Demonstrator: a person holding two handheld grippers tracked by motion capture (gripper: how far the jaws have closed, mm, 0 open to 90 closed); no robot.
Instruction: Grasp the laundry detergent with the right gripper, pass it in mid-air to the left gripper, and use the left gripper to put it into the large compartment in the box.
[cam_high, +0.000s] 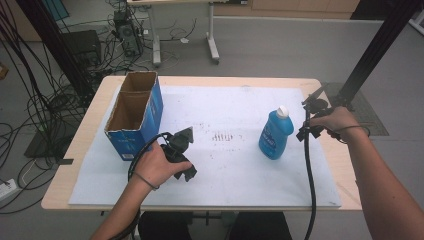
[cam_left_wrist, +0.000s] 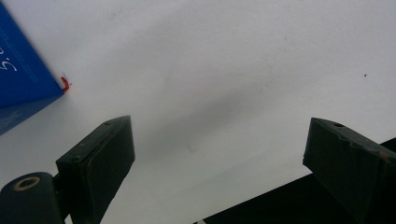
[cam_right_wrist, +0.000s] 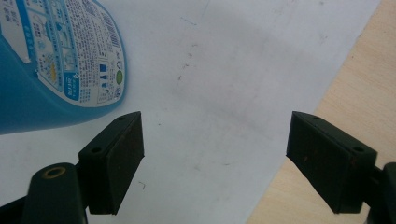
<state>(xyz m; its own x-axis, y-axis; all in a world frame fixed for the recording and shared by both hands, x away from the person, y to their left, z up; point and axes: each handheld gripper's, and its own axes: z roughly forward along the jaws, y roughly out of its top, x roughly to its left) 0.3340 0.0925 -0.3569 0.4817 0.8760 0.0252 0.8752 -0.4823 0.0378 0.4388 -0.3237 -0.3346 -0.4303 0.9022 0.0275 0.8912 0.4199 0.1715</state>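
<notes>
Blue bottle (cam_high: 275, 135) upright at right of centre in the high view, on the white sheet (cam_high: 225, 165) covering the counter (cam_high: 70, 150). Right gripper (cam_high: 309, 120) just beside the bottle, at its right, not touching; jaws wide apart, holding nothing, bottle at upper left of the right gripper view (cam_right_wrist: 51, 65). Left gripper (cam_high: 181, 152) at lower left of centre, near the blue cardboard box (cam_high: 135, 114); jaws spread wide over bare sheet, empty. Box with 2 open compartments, corner at upper left of the left gripper view (cam_left_wrist: 23, 79).
</notes>
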